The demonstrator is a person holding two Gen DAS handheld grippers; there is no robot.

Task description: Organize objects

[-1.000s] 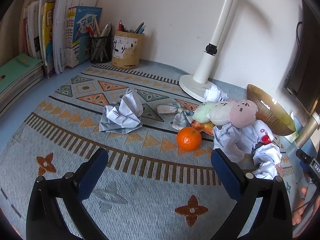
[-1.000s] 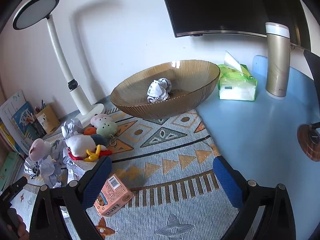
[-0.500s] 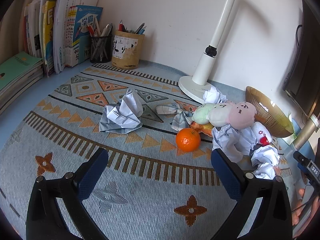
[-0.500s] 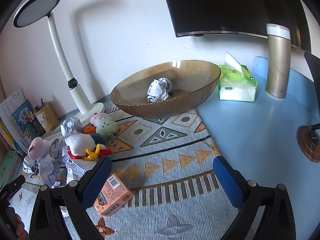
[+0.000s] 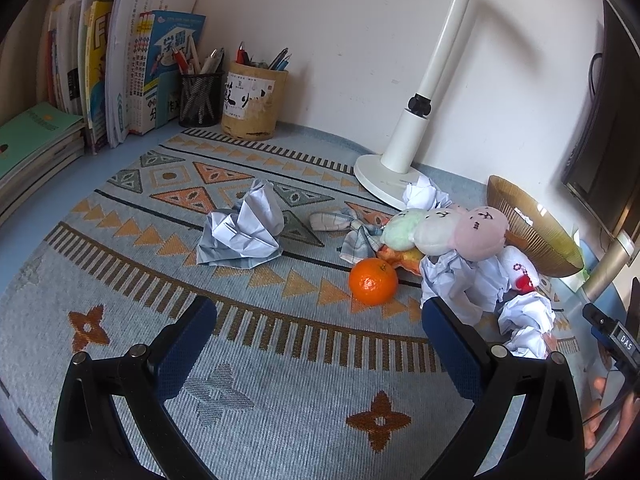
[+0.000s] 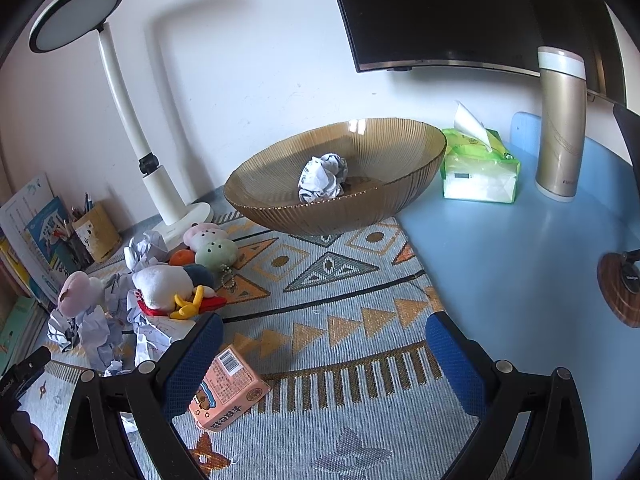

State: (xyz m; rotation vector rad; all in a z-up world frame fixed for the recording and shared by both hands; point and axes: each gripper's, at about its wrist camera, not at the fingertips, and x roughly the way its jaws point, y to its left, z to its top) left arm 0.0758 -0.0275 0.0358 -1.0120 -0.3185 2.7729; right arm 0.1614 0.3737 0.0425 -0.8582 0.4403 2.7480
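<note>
An orange (image 5: pixel 373 281) lies on the patterned mat, just beyond my left gripper (image 5: pixel 318 320), which is open and empty. Left of it sits a large crumpled paper (image 5: pixel 244 228). Plush toys (image 5: pixel 444 230) and several paper balls (image 5: pixel 524 316) are heaped to the right. In the right wrist view the amber glass bowl (image 6: pixel 404 140) holds one crumpled paper ball (image 6: pixel 323 177). My right gripper (image 6: pixel 324 344) is open and empty over the mat, with a pink carton (image 6: pixel 228 392) beside its left finger. The plush pile (image 6: pixel 168 284) lies left of it.
A white desk lamp (image 5: pixel 404 136) stands at the back. Pen holders (image 5: pixel 248 100) and upright books (image 5: pixel 120 60) line the back left. A tissue pack (image 6: pixel 480 168), a gold flask (image 6: pixel 560 128) and a monitor (image 6: pixel 460 12) stand behind the bowl. A wooden coaster (image 6: pixel 620 288) lies at right.
The left wrist view has drifted slightly, so the orange and the pile sit a little further off. The right gripper has hardly moved. Both stay open.
</note>
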